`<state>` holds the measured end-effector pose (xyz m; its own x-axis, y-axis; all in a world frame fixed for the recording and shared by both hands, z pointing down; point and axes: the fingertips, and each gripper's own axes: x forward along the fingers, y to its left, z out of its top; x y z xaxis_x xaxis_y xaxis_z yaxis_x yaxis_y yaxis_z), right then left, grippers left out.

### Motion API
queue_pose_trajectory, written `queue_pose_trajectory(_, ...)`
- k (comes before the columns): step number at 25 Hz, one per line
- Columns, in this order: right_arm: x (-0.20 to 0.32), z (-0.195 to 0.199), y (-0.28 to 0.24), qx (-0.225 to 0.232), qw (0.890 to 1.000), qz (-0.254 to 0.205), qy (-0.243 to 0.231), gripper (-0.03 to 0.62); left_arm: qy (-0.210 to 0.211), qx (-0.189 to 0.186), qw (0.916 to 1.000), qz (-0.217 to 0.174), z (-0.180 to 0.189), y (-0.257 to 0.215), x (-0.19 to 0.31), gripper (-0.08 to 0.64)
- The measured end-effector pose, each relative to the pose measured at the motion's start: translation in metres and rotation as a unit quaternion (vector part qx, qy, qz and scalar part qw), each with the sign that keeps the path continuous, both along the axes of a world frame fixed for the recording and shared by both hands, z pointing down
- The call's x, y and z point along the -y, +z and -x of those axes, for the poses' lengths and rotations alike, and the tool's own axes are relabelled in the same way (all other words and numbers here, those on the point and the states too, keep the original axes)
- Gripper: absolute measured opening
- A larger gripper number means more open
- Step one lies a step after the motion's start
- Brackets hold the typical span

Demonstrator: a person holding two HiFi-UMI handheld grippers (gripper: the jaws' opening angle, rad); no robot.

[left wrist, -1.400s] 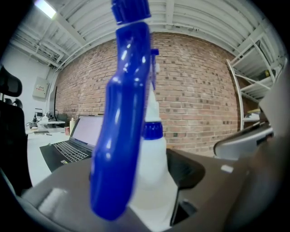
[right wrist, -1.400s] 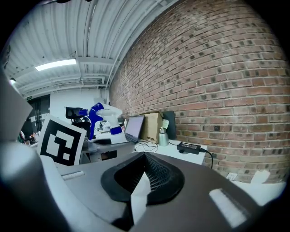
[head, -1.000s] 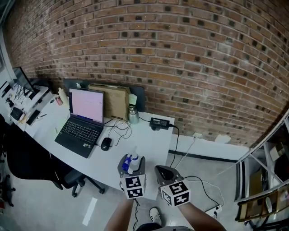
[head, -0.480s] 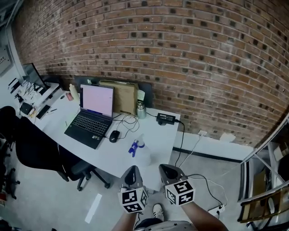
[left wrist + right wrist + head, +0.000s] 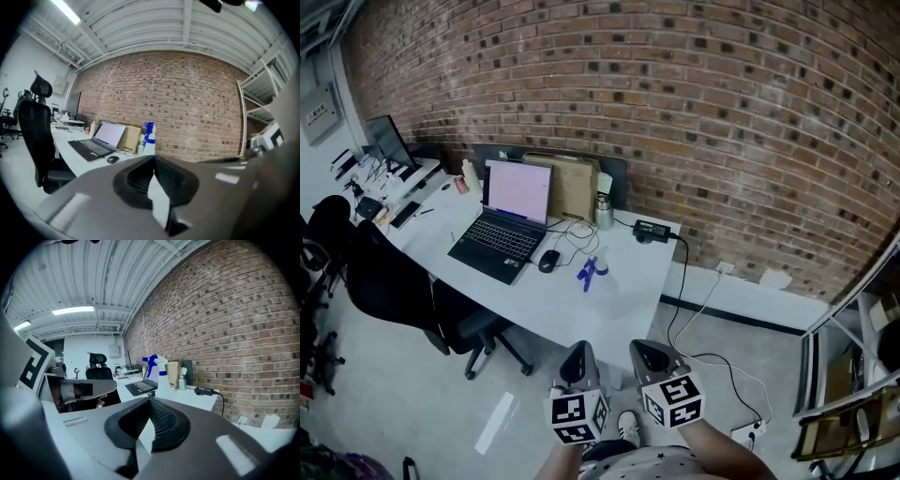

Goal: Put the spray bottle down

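Observation:
The spray bottle (image 5: 593,272), clear with a blue trigger head, stands upright on the white desk (image 5: 609,314), near its right end. It also shows ahead in the left gripper view as the spray bottle (image 5: 149,138) and in the right gripper view as the spray bottle (image 5: 159,376). Both grippers hang well back from the desk over the floor. My left gripper (image 5: 578,351) is shut with nothing in it. My right gripper (image 5: 646,350) sits beside it, jaws together and empty. The left gripper (image 5: 153,158) and right gripper (image 5: 150,401) both point toward the bottle.
An open laptop (image 5: 508,220), a mouse (image 5: 548,261), a metal flask (image 5: 603,211), a power brick (image 5: 648,229) and a cardboard box (image 5: 572,186) share the desk. A black chair (image 5: 389,281) stands at its left. A brick wall rises behind; metal shelving (image 5: 853,375) stands right.
The left gripper had its jaws around the bottle at the desk; it let go, shut, and both grippers drew back. The bottle now stands alone on the desk.

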<state>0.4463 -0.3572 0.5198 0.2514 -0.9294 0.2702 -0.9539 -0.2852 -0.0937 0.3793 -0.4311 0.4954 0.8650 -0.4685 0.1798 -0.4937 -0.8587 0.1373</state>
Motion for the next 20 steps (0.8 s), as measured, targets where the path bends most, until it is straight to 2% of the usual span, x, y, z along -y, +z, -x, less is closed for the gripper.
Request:
queue_pose_trajectory(7, -0.009, 0.014, -0.011, -0.007, 1.000, -0.014, 0.004, -0.002, 0.010, 0.007, 0.9999, -0.007, 0.012, -0.002, -0.012, 0.006)
queue_pose_trajectory(20, -0.018, 0.019, -0.017, -0.009, 1.000, -0.013, 0.009, -0.002, 0.009, 0.010, 0.9999, -0.003, 0.018, -0.007, -0.017, 0.006)
